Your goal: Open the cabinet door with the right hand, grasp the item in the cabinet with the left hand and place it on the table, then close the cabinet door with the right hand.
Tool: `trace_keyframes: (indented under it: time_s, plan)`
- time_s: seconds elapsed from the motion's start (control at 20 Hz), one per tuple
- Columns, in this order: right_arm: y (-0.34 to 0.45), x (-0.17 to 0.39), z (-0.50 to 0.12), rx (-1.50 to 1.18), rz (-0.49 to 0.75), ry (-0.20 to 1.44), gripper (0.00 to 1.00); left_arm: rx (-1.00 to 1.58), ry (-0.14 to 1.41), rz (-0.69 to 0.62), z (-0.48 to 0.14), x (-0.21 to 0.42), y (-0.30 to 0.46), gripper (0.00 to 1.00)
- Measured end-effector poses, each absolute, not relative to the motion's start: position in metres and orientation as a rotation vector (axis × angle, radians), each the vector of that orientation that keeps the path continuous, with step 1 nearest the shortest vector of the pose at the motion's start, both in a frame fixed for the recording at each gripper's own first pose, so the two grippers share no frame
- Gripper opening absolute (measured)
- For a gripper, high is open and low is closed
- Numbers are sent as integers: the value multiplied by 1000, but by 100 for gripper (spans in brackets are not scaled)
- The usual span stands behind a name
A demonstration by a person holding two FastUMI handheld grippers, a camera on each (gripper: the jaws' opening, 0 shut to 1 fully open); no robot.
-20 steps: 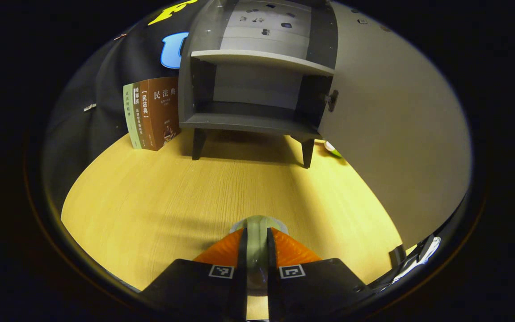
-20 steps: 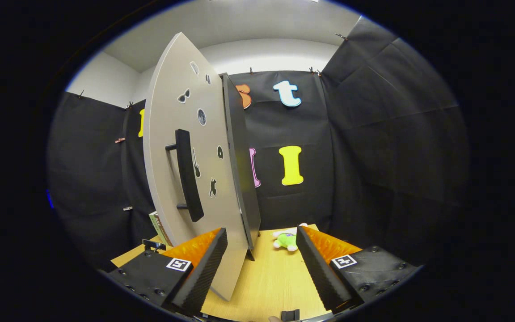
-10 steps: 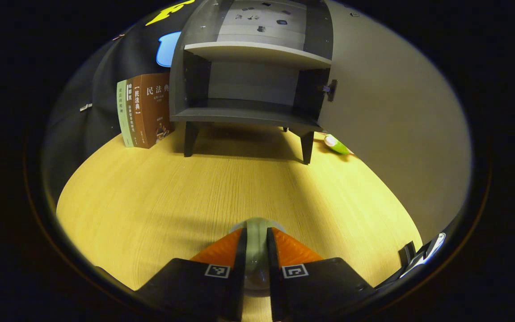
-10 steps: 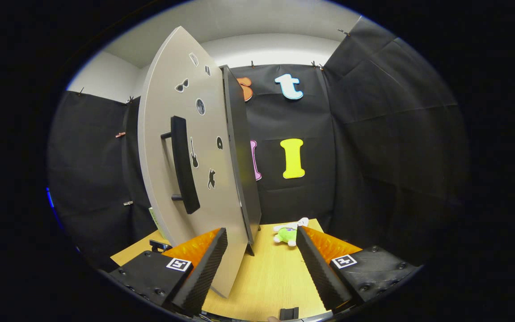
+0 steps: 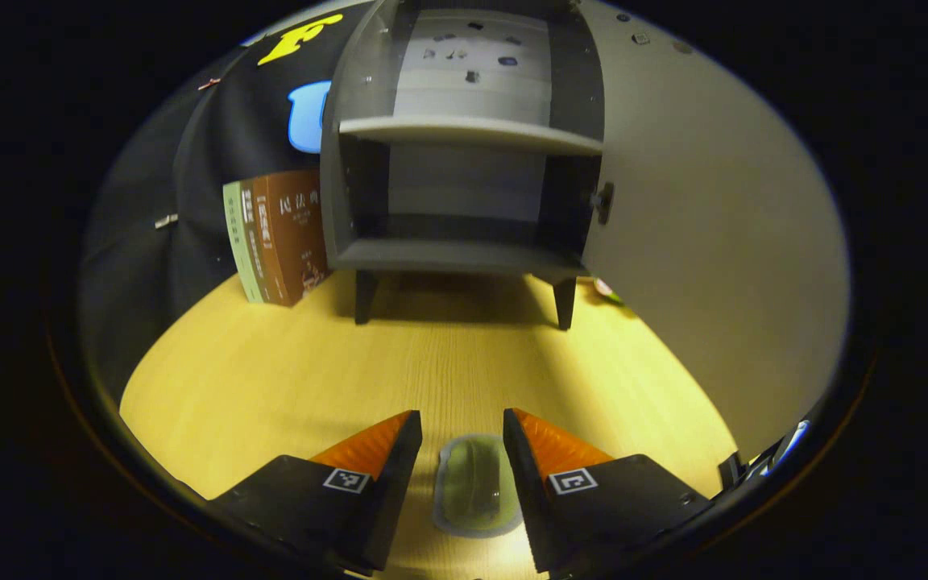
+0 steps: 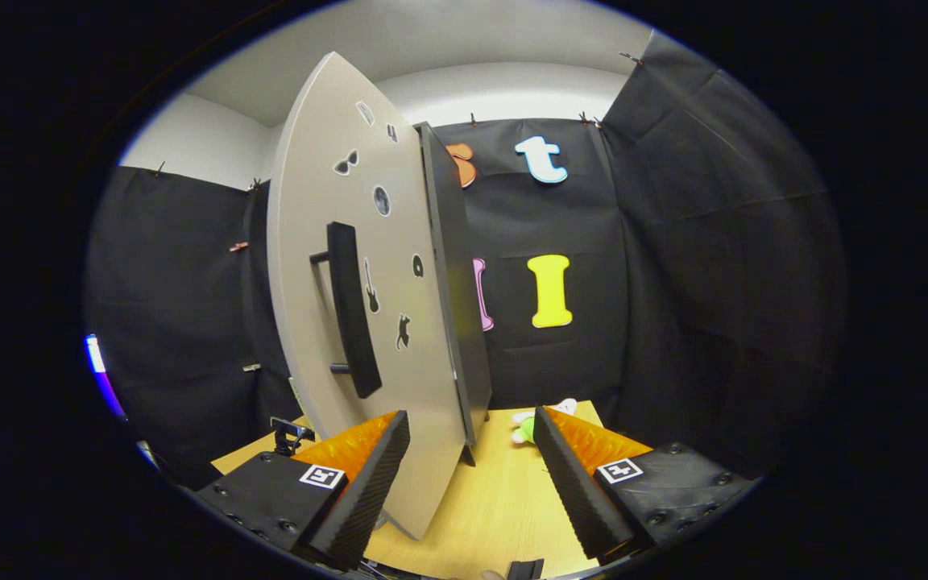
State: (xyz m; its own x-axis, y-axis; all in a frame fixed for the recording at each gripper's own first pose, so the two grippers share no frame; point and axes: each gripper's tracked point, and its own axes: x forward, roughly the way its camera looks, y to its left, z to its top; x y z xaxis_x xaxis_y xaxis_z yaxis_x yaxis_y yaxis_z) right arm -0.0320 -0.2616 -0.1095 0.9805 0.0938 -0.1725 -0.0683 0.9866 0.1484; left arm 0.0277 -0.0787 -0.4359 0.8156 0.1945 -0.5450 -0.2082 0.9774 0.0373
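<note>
Lying freed — pouch (image 5: pixel 472 486), left claw (image 5: pixel 461 441) parted

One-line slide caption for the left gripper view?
Left gripper open over green item on table; cabinet door open.

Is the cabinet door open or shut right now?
Open: the door stands swung out from the cabinet, whose bare shelves show.

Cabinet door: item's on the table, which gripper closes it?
Right. The right gripper is open with the cabinet door edge between its jaws. The left gripper is open above the green item on the table.
</note>
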Motion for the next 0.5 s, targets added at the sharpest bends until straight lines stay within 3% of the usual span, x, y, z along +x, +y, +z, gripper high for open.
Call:
trace_keyframes:
  time_s: [0.05, 0.15, 0.2, 0.5]
  plan:
    - [-257, -31, -106, 132, 103, 175, 98, -17, 539, 206, -416, 33, -79, 67]
    - [-248, -29, -100, 101, 151, 158, 98, 0, 458, 206, -375, 40, -77, 83]
    - [-242, -28, -96, 92, 176, 147, 98, 11, 425, 211, -355, 43, -76, 96]
    - [-221, -18, -87, 105, 306, 133, 98, 40, 213, 226, -232, 40, -76, 96]
